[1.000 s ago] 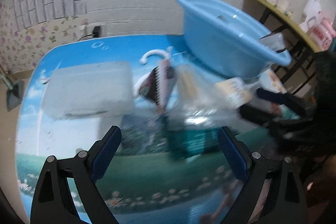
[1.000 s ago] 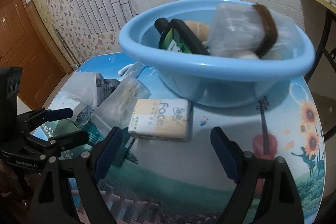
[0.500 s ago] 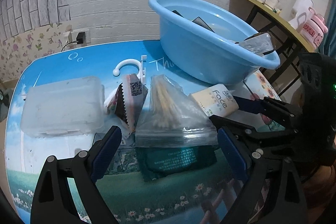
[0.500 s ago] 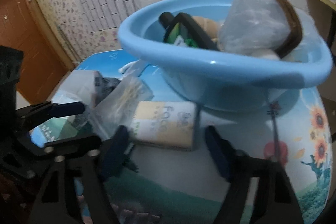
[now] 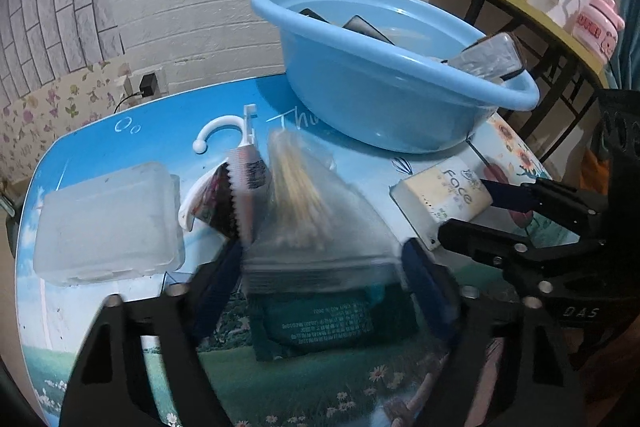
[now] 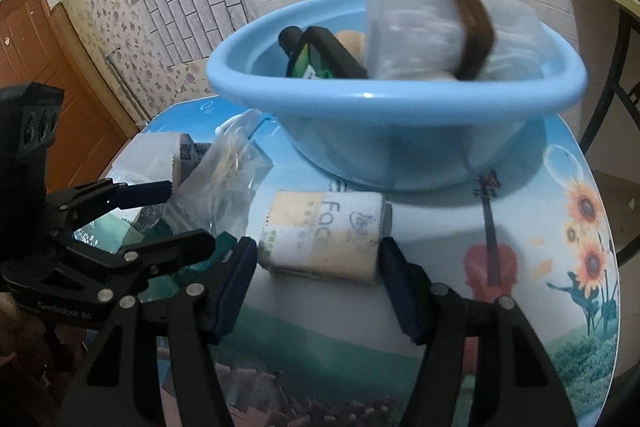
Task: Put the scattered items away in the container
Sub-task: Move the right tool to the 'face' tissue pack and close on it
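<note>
Tissue pack (image 6: 320,237) lies on desk (image 6: 520,211) just near of blue basin (image 6: 384,107), long axis across right tongs (image 6: 318,277), now clamped on its ends; left tongs (image 5: 320,267) have just closed, seemingly on swab bag (image 5: 312,219).

Both tools are black plastic frames with two splayed arms each, ending in dark blue ribbed pads. The left tongs (image 5: 322,279) fill the lower part of the left wrist view, with round silver screw heads on each arm near the pad. The right tongs (image 6: 316,281) look the same in the lower part of the right wrist view, again with silver screws at the joints. Seen from the side at the right edge of the left view, the right tool's black body carries pale letters reading "DAS" and a block with round holes.
</note>
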The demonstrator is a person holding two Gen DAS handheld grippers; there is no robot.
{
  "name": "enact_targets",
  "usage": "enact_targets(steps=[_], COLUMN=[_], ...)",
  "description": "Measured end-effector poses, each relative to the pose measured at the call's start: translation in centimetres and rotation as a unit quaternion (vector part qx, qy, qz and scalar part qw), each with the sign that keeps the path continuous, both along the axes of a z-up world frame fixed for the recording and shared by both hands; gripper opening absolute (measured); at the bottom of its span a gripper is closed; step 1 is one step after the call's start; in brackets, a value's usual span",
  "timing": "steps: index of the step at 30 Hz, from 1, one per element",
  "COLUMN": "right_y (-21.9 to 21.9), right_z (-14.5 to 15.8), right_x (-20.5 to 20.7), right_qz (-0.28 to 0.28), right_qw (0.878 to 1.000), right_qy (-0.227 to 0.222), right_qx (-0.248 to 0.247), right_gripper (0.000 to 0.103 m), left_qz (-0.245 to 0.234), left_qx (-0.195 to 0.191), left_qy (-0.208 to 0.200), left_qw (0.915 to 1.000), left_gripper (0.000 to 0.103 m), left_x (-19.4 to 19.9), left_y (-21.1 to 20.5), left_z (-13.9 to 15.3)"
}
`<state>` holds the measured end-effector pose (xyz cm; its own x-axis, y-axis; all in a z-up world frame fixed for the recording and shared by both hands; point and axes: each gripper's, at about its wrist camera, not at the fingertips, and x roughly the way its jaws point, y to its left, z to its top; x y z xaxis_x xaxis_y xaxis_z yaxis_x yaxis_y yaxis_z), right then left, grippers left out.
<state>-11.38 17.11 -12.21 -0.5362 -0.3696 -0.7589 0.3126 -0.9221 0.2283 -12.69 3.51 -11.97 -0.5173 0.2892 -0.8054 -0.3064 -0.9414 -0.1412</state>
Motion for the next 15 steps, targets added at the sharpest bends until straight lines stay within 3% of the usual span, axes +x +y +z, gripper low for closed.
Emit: enact_targets(steps=[2,5,9,15], right_y=[0.1,-0.1,0.4,1.2], right_z=[0.1,0.3,0.4,0.6], right_x=[0.2,0.5,0.7,1.5], right_qz=[0.0,-0.001,-0.006,-0.009], right_qw=[1.0,1.0,1.0,1.0], right_qy=[0.0,0.003,0.004,0.006], right_qx=[0.002,0.005,0.001,0.003], right_gripper=[0.062,0.062,0.062,0.062], left_qz=[-0.003,-0.004,-0.005,-0.018], left_qx=[-0.008,0.005,0.012,0.016], left_qy=[0.001,-0.007,-0.01,-0.012], left_qw=[1.0,1.0,0.9999,0.9996], left_gripper=[0.032,0.018,0.01,0.009], left_x=[-0.1,-0.1,0.6,1.9], left_y=[-0.1,-0.7,-1.1,-0.6], left_z=[0.1,0.3,0.5,0.5])
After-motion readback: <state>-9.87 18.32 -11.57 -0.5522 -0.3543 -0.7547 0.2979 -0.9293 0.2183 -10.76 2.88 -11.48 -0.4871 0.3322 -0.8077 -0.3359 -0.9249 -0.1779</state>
